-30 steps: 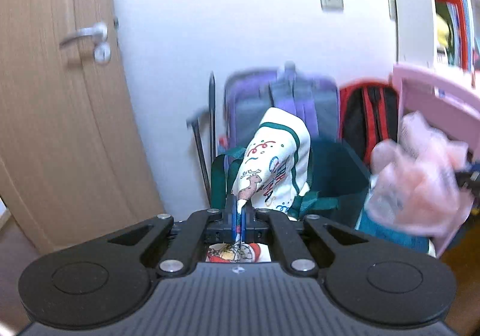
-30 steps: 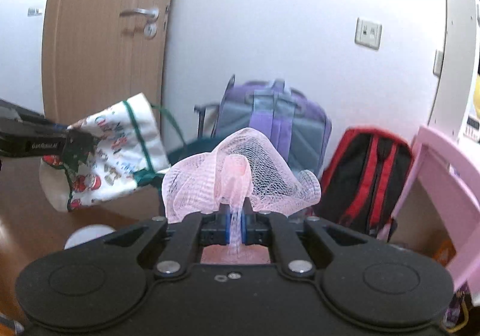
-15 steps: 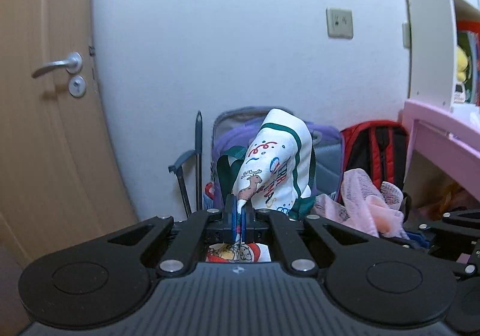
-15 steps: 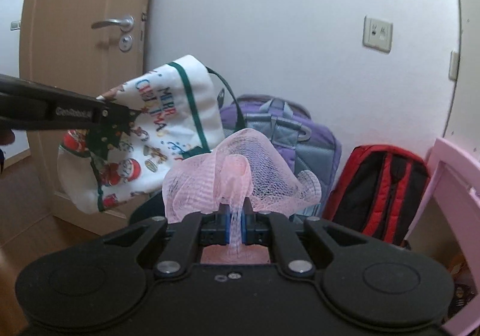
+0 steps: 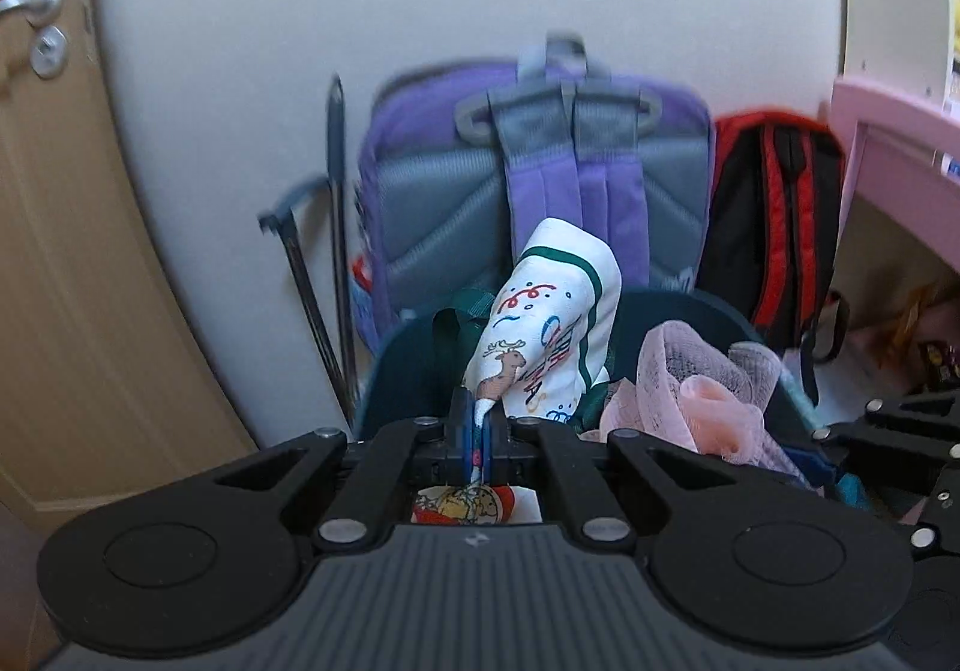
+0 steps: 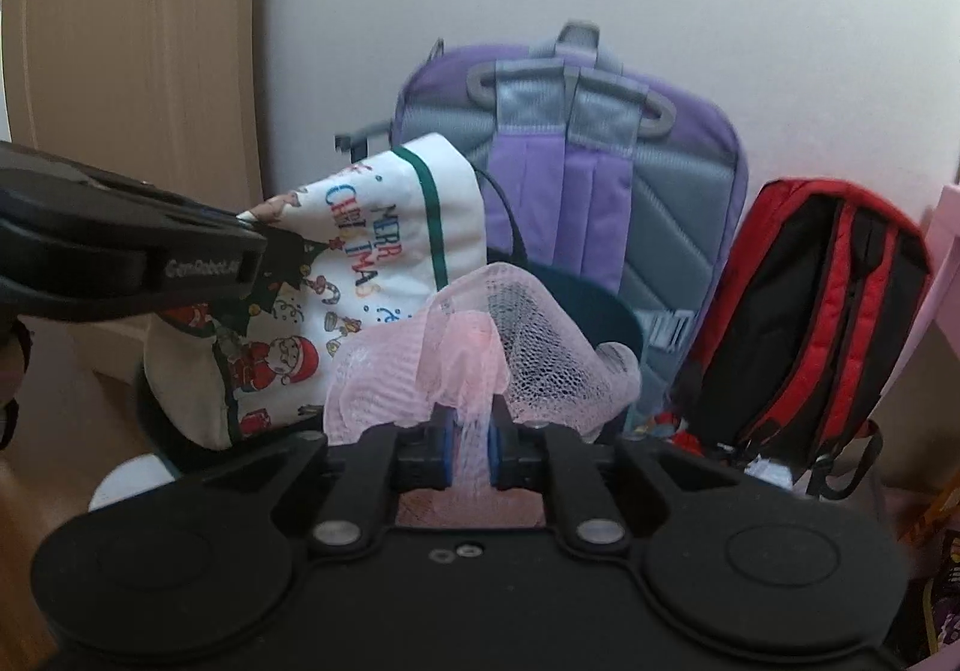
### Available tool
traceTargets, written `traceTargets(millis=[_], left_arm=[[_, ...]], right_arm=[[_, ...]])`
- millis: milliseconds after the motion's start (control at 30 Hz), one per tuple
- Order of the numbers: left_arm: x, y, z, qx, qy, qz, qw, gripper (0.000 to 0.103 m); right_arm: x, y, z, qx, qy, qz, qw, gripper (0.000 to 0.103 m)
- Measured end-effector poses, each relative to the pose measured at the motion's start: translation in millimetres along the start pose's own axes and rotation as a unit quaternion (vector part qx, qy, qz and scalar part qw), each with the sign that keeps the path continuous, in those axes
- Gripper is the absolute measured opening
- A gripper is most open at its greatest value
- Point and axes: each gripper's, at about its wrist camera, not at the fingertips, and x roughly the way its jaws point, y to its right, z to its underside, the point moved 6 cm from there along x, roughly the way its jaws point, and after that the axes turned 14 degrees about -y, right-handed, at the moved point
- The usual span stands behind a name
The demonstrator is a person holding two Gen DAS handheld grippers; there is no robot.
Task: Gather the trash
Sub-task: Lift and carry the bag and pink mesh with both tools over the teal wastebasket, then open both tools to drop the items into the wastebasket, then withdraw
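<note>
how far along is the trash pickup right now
Done: both pieces are picked up and at the dark bin. In hand: left gripper pinches the Christmas bag; right gripper has just been opening around the pink net. Left: dropping both in.

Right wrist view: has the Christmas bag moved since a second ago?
Yes. The Christmas bag has gone from beside the door rightward, now overlapping the purple backpack.

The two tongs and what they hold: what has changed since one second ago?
Both tongs have come closer to the dark bin, over its rim. The right tongs have just been opening, the pink net loose between the pads. The left tongs stay shut on the Christmas bag. The backpacks stayed in place.
</note>
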Motion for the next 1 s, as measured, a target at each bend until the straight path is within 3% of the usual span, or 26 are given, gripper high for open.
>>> traceTargets(millis=[133, 200, 467, 667, 767, 833, 1000], left_arm=[[33, 7, 9, 0.020, -0.042, 0.005, 0.9989, 0.003], [43, 10, 15, 0.024, -0.057, 0.007, 0.9981, 0.003], [54, 11, 25, 0.005, -0.087, 0.025, 0.9959, 0.008], [37, 9, 22, -0.012, -0.077, 0.040, 0.9961, 0.009], [21, 10, 25, -0.008, -0.069, 0.040, 0.9968, 0.016], [8, 11, 26, -0.007, -0.062, 0.041, 0.9972, 0.026], [-34, 16, 33, -0.007, -0.043, 0.047, 0.9980, 0.029]], right_arm=[[15, 4, 5, 0.008, -0.017, -0.011, 1.000, 0.020], [18, 3, 7, 0.007, -0.020, -0.012, 1.000, 0.031], [18, 8, 5, -0.009, -0.016, 0.000, 1.000, 0.037], [-5, 10, 7, 0.001, -0.001, -0.010, 1.000, 0.044], [-23, 10, 10, 0.006, 0.007, -0.015, 1.000, 0.045], [-37, 10, 12, 0.009, 0.012, -0.018, 1.000, 0.046], [-74, 9, 17, 0.013, 0.026, -0.022, 0.999, 0.046]])
